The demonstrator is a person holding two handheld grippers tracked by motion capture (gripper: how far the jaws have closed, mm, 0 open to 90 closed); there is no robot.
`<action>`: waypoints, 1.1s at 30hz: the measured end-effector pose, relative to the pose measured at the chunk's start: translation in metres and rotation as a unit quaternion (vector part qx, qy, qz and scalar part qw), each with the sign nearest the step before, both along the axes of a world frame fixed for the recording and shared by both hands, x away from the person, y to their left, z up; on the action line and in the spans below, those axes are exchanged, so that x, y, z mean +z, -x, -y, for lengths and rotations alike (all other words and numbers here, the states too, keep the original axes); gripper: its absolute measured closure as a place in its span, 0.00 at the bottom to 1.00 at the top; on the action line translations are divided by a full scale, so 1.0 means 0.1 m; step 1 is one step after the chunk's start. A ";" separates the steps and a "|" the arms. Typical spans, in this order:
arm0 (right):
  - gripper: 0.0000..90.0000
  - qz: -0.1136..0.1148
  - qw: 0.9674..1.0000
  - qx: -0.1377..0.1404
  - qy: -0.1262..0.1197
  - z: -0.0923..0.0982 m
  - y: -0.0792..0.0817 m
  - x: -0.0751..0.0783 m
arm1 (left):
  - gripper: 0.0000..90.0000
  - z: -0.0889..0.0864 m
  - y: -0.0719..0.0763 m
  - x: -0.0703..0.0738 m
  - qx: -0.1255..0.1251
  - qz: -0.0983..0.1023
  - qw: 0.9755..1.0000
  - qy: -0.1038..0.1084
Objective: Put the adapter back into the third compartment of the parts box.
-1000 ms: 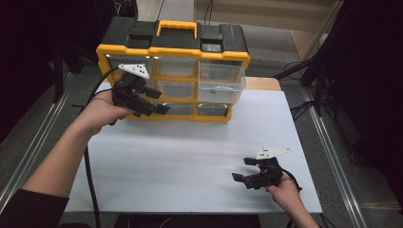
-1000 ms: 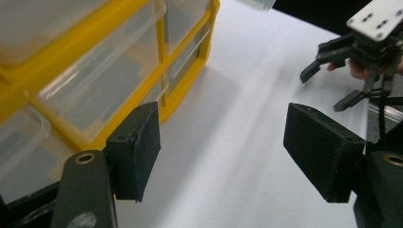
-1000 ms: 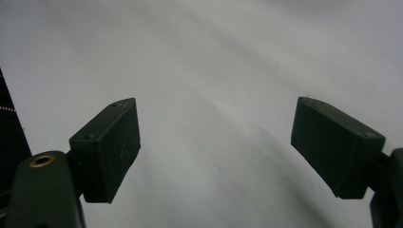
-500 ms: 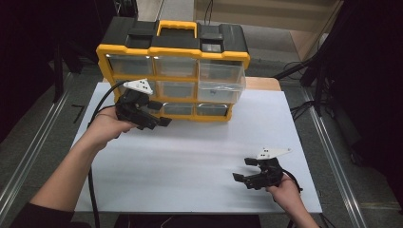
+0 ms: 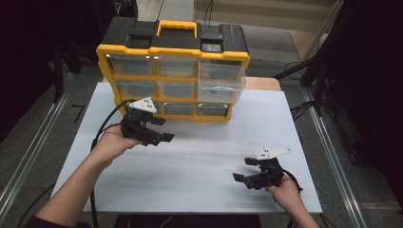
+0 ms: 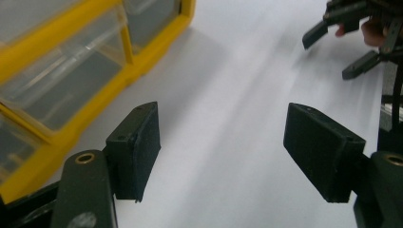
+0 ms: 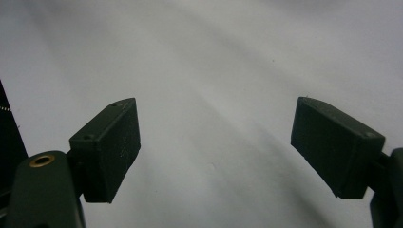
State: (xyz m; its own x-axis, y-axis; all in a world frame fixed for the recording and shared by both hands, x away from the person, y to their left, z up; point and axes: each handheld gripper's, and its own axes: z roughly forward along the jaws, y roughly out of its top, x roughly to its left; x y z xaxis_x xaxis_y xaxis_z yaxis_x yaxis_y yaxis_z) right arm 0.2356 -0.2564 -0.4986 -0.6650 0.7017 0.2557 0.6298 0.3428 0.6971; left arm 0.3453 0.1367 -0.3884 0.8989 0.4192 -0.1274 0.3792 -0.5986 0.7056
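High view: a yellow-and-black drawer cabinet (image 5: 173, 71) stands at the far edge of a white worktop (image 5: 199, 156), its clear drawers set in three rows of three. The right drawer of the middle row (image 5: 221, 88) stands pulled out a little from the frame; the others sit flush. A black carry handle with a yellow grip lies flat on the cabinet's lid.

The left hand-held gripper (image 5: 159, 129) hovers over the worktop just in front of the cabinet's lower left corner, jaws apart and clamped on nothing, pointing toward the right side of the worktop. A black cable loops back from it past the person's left hand (image 5: 111, 142). The right hand-held gripper (image 5: 247, 171) sits low over the near right part of the worktop, well apart from the cabinet, its jaws likewise spread with nothing between them, pointing left. The person's right hand (image 5: 285, 187) holds it from behind.

Left gripper view: the two black pads (image 6: 138, 149) stand wide over bare white worktop, with the cabinet's yellow frame and bottom drawers at the left, near but not touching. The right hand-held gripper shows at the top right corner, far off.

Right gripper view: the pads (image 7: 107, 147) stand wide apart above plain white worktop.
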 end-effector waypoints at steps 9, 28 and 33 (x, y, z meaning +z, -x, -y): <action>0.17 0.002 1.000 0.001 0.001 0.00 0.00 0.00 | 0.30 -0.01 0.11 -0.27 0.014 -0.010 1.000 0.000; 0.17 0.002 1.000 0.004 0.000 -0.01 0.00 0.00 | 0.30 -0.23 0.37 -0.66 0.058 -0.018 0.998 0.019; 0.17 0.001 1.000 0.004 0.000 0.00 0.00 0.00 | 0.29 -0.29 0.44 -0.71 0.062 -0.023 0.998 0.014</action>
